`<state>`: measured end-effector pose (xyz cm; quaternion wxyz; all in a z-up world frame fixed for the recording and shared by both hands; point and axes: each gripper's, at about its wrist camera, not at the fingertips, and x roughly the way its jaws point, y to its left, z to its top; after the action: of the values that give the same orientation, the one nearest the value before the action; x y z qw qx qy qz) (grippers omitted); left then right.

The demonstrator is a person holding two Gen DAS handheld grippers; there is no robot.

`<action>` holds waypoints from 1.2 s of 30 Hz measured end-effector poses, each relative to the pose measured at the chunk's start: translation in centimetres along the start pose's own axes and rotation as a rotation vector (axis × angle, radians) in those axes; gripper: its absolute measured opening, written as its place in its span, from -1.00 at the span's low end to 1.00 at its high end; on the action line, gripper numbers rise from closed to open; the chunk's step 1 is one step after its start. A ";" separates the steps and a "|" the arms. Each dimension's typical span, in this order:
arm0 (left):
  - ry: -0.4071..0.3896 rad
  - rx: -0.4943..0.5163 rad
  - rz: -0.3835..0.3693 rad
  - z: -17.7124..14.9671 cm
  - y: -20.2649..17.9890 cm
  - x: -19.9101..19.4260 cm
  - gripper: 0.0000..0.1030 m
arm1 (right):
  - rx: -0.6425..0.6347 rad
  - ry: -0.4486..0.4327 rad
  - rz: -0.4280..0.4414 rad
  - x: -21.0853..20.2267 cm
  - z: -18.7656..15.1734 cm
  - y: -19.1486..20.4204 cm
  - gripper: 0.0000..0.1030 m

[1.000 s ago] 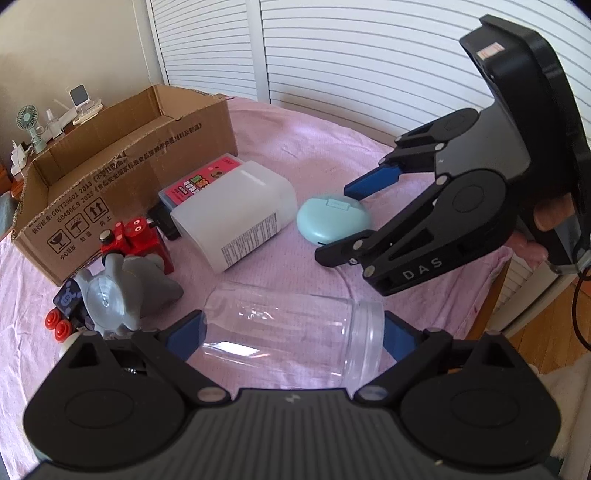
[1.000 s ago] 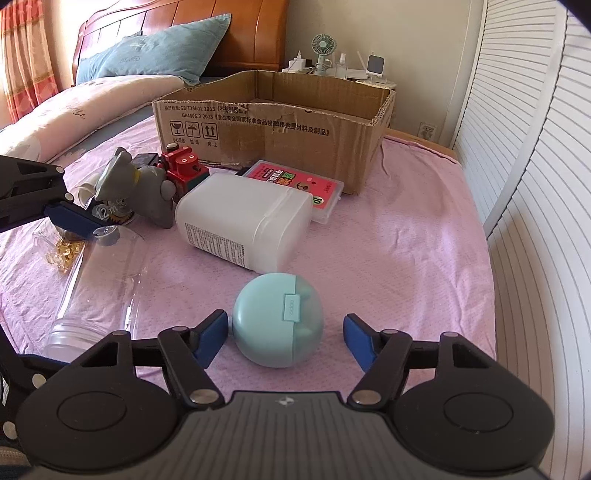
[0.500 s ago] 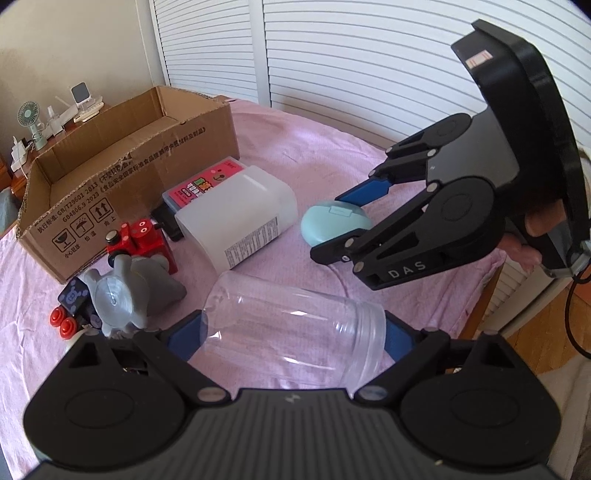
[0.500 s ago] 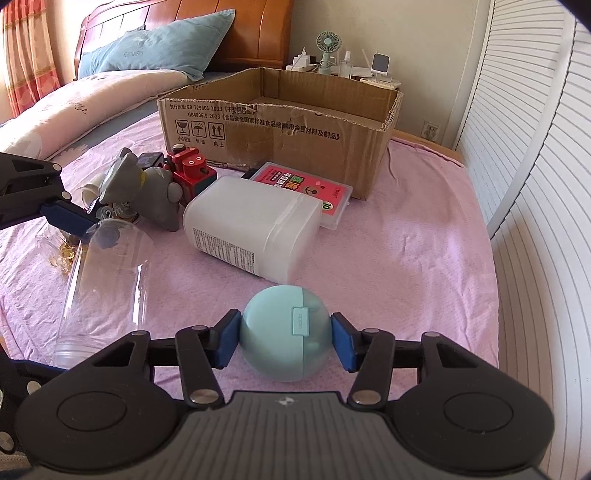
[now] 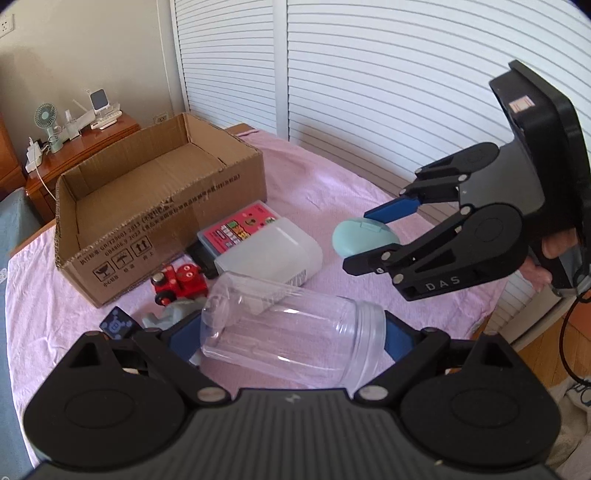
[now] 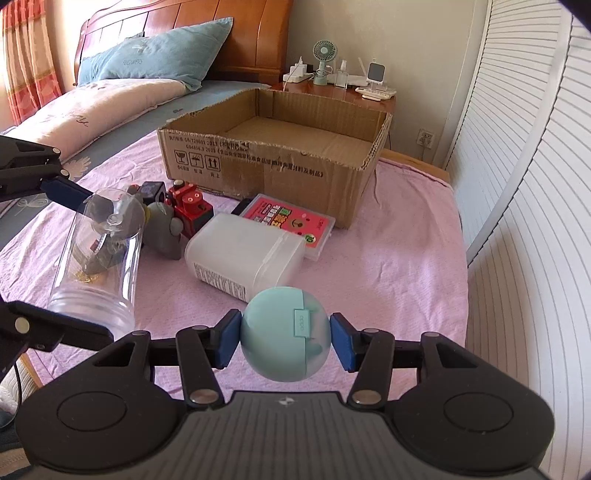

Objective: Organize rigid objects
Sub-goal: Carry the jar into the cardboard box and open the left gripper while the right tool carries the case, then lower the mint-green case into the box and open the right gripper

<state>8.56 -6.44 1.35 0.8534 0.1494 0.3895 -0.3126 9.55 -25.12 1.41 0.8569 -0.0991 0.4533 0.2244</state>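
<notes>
Your left gripper (image 5: 291,341) holds a clear plastic jar (image 5: 291,334) lying sideways, one blue pad on its base and one on its threaded open mouth. In the right wrist view the jar (image 6: 98,258) hangs above the pink bedspread (image 6: 399,266), near its left edge.

Your right gripper (image 6: 285,345) is closed on a mint-green earbud case (image 6: 284,334), a pad (image 6: 226,343) pressing each side. The case is lifted clear of the bedspread, near its front edge. In the left wrist view the same case (image 5: 364,236) shows between that gripper's fingers, to the right of the jar.

A cardboard box (image 6: 273,162) sits open toward the far edge of the bedspread, its inside bare brown card. Just in front of it lies a flat pink card case (image 6: 290,221). A frosted white plastic container (image 6: 243,256) lies on its side, touching the card case's near edge. To the left of that container sit a red toy vehicle (image 6: 190,208) and a grey toy figure (image 6: 164,227), close together. A small dark block with a blue face print (image 5: 118,325) lies just behind your left gripper.

Beyond the box stands a wooden nightstand (image 6: 369,103) carrying a small green fan (image 6: 325,55). A blue pillow (image 6: 147,59) rests against the wooden headboard (image 6: 236,33). White louvred doors (image 6: 524,184) run along the right side.
</notes>
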 end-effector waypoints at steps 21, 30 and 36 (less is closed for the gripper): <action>0.006 -0.132 0.234 11.2 14.5 5.3 0.86 | -0.011 -0.120 0.008 1.8 13.0 -2.9 0.11; 0.011 -0.229 0.310 13.4 19.9 10.4 0.88 | -0.018 -0.093 0.012 5.1 15.7 -2.9 0.11; 0.007 -0.267 0.269 11.7 20.3 9.3 0.88 | -0.015 -0.072 0.009 6.1 16.2 -2.6 0.11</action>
<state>33.03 -0.72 2.15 0.8983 0.0865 0.4071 -0.1407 25.65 -19.58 5.52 0.8710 -0.0953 0.4208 0.2352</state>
